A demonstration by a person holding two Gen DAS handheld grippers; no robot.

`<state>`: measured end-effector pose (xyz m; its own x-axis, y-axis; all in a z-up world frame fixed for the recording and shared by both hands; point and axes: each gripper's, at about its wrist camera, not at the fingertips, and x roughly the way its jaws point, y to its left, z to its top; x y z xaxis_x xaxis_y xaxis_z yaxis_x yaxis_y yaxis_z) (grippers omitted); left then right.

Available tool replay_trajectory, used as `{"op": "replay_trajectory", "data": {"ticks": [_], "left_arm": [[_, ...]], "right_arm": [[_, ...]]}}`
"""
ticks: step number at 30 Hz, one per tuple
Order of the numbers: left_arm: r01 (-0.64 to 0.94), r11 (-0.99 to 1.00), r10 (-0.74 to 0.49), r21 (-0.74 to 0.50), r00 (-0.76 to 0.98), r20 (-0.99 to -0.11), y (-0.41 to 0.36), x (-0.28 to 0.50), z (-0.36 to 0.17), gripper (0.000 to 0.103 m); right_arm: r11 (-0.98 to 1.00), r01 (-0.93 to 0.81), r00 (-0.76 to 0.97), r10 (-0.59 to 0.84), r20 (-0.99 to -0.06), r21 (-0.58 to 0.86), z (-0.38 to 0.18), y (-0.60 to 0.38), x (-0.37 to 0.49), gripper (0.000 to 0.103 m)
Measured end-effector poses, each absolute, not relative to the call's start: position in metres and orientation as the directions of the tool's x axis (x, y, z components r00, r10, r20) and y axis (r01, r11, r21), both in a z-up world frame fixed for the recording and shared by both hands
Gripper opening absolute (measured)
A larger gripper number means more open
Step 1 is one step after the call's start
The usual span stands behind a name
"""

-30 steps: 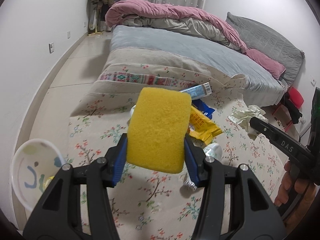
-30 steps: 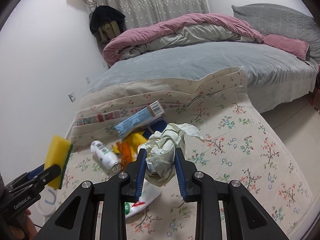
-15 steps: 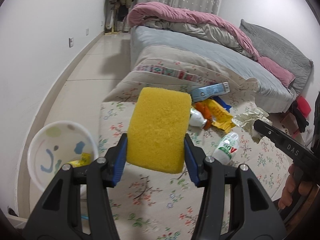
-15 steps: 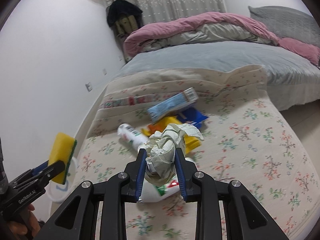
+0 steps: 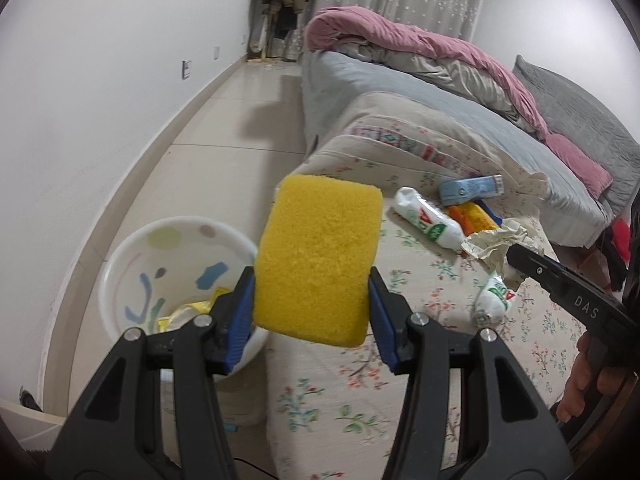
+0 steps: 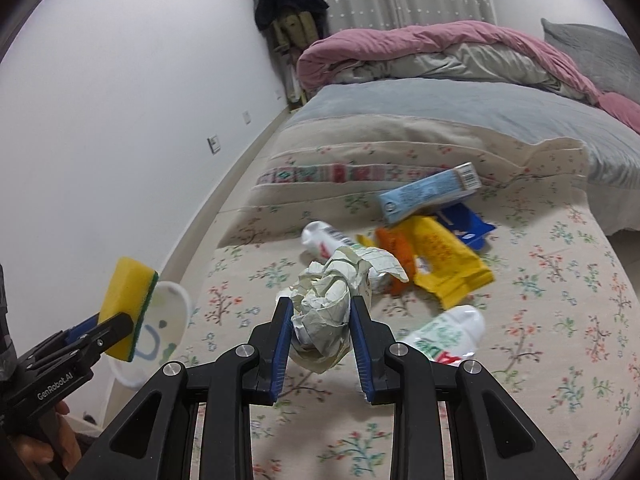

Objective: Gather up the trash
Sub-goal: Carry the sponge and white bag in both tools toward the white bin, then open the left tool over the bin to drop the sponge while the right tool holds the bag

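My left gripper (image 5: 312, 304) is shut on a yellow sponge (image 5: 318, 258) with a green back, held above the edge of the floral mattress beside a white bin (image 5: 120, 256). The sponge (image 6: 126, 312) and the bin (image 6: 172, 320) also show at the lower left of the right wrist view. My right gripper (image 6: 320, 332) is shut on a crumpled paper ball (image 6: 332, 304), which hangs over the floral sheet; the paper ball (image 5: 496, 244) appears at the right of the left wrist view. Yellow wrappers lie inside the bin.
On the floral sheet (image 6: 560, 320) lie two white bottles (image 6: 444, 336), a blue box (image 6: 428, 194), a yellow packet (image 6: 444, 268) and a dark blue wrapper (image 6: 466, 226). A bed with a pink quilt (image 6: 440, 44) stands behind. A white wall (image 5: 100, 100) and tiled floor are on the left.
Both grippers have carried their loads to the left, toward the white bin, which now sits larger and closer under the sponge. The trash pile has shifted right in both views.
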<state>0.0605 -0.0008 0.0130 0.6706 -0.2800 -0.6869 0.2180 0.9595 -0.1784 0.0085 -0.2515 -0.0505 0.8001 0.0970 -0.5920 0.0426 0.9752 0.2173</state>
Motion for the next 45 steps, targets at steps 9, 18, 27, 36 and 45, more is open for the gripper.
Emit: {"op": "replay_trajectory", "data": {"ticks": [9,18,27,36,45], "left_arm": [[0.138,0.973,-0.228,-0.183,0.673,-0.704,0.037,0.062,0.002,0.054],[0.065,0.978,-0.192,-0.199,0.656,-0.73,0.075,0.064,-0.01,0.054],[-0.008,0.98,-0.147,-0.199,0.647,-0.748,0.103,0.074,-0.028,0.056],[-0.065,0.987,-0.076,-0.148,0.625,-0.777,0.118,0.075,-0.03,0.081],[-0.188,0.98,0.064,-0.059,0.587,-0.807,0.147,0.07,-0.031,0.086]], "right_arm": [[0.977,-0.027,0.778,0.153,-0.61,0.212,-0.059,-0.215,0.027,0.029],[0.974,-0.105,0.752,0.209,-0.625,0.199,-0.067,-0.174,0.043,0.029],[0.963,-0.19,0.724,0.268,-0.635,0.189,-0.078,-0.129,0.057,0.029],[0.945,-0.253,0.681,0.326,-0.655,0.206,-0.094,-0.1,0.071,0.03],[0.93,-0.318,0.649,0.356,-0.672,0.185,-0.103,-0.072,0.079,0.03]]}}
